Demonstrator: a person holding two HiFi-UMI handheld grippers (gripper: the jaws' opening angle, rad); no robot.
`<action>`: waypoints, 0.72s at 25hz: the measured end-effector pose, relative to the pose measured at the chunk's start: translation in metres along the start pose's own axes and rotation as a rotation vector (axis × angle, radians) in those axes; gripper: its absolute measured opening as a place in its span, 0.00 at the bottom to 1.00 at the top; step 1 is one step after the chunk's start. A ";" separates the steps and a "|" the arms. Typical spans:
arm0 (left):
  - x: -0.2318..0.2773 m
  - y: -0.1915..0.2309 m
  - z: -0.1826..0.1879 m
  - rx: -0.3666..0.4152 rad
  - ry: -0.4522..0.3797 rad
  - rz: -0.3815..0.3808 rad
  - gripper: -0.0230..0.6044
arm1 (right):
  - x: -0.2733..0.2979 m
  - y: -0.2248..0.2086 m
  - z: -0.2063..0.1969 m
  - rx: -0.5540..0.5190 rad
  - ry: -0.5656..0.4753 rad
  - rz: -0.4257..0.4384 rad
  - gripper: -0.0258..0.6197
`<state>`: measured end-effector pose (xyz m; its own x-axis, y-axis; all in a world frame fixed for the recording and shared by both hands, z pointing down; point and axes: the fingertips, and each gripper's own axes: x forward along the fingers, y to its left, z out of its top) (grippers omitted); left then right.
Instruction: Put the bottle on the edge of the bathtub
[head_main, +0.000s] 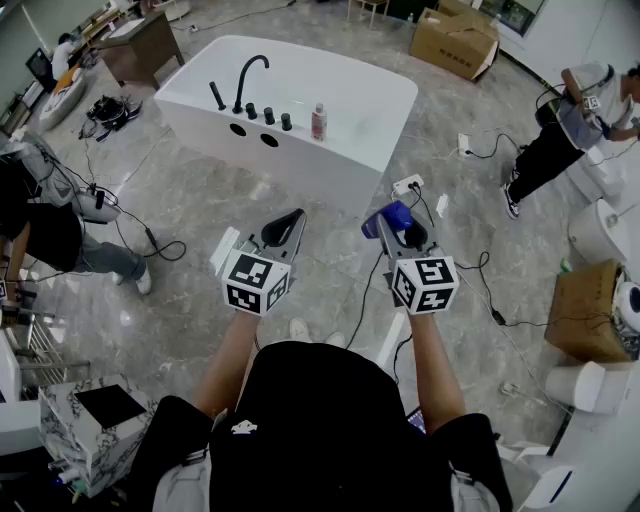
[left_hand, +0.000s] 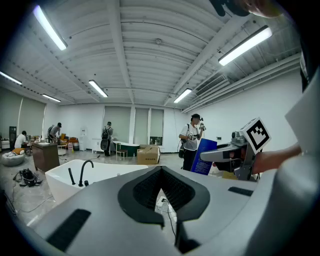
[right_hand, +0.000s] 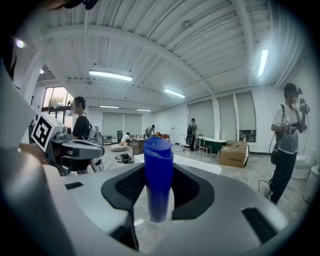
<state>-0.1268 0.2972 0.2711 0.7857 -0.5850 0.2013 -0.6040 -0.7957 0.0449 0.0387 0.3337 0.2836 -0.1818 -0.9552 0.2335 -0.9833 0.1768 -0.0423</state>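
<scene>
My right gripper (head_main: 405, 230) (right_hand: 159, 170) is shut on a blue bottle (head_main: 388, 218) (right_hand: 158, 175), which stands upright between its pads. Beside it my left gripper (head_main: 290, 224) (left_hand: 161, 172) is shut and holds nothing. Both hang over the marble floor, well short of the white bathtub (head_main: 330, 95) (left_hand: 60, 175). The tub's near edge carries a black faucet (head_main: 250, 78) with black knobs. A small pinkish bottle (head_main: 319, 121) stands on that edge too. In the left gripper view the blue bottle (left_hand: 204, 156) shows at the right, in the other gripper.
A power strip (head_main: 408, 185) and cables lie on the floor between me and the tub. Cardboard boxes (head_main: 455, 40) (head_main: 585, 310) sit far back and at the right. People stand at the left and right (head_main: 565, 125). A marble cabinet (head_main: 95, 420) is at the near left.
</scene>
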 end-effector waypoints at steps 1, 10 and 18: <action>-0.001 -0.002 -0.001 0.000 0.001 -0.001 0.06 | -0.002 0.000 -0.001 0.001 0.001 0.000 0.29; 0.001 -0.030 -0.005 0.006 -0.002 0.004 0.06 | -0.021 -0.013 -0.014 0.004 0.001 0.016 0.29; 0.005 -0.044 -0.021 -0.018 0.006 0.027 0.06 | -0.024 -0.025 -0.025 -0.002 0.008 0.040 0.29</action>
<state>-0.0991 0.3330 0.2907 0.7686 -0.6049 0.2081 -0.6269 -0.7770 0.0569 0.0681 0.3581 0.3030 -0.2213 -0.9452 0.2398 -0.9752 0.2158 -0.0495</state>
